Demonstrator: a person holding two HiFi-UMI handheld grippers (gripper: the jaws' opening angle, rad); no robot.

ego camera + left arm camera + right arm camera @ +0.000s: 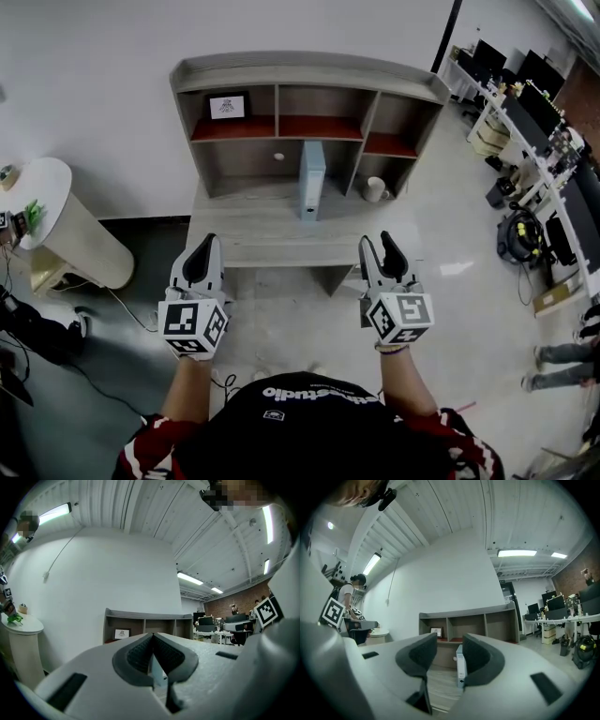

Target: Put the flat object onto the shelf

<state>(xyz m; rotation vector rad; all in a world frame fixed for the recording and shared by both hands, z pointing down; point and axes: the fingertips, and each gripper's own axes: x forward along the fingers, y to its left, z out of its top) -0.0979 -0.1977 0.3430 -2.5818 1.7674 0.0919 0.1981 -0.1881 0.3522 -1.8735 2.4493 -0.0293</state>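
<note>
The flat object is a pale blue box file [312,180] that stands upright on the grey desk [262,239], under the middle of the shelf unit [309,71]. The right gripper view looks at the file [461,665] beyond the jaws. Both grippers hang in front of the desk, short of its front edge and apart from the file. My left gripper [207,241] is shut, its dark pads meeting with nothing between them [153,637]. My right gripper [376,240] is open, with a clear gap between its pads and nothing in it [450,643].
A framed picture [228,106] stands in the upper left compartment, and a white mug [376,190] in the lower right one. A round white table [58,214] with a small green plant [34,215] is at the left. Office desks with monitors [534,103] fill the right.
</note>
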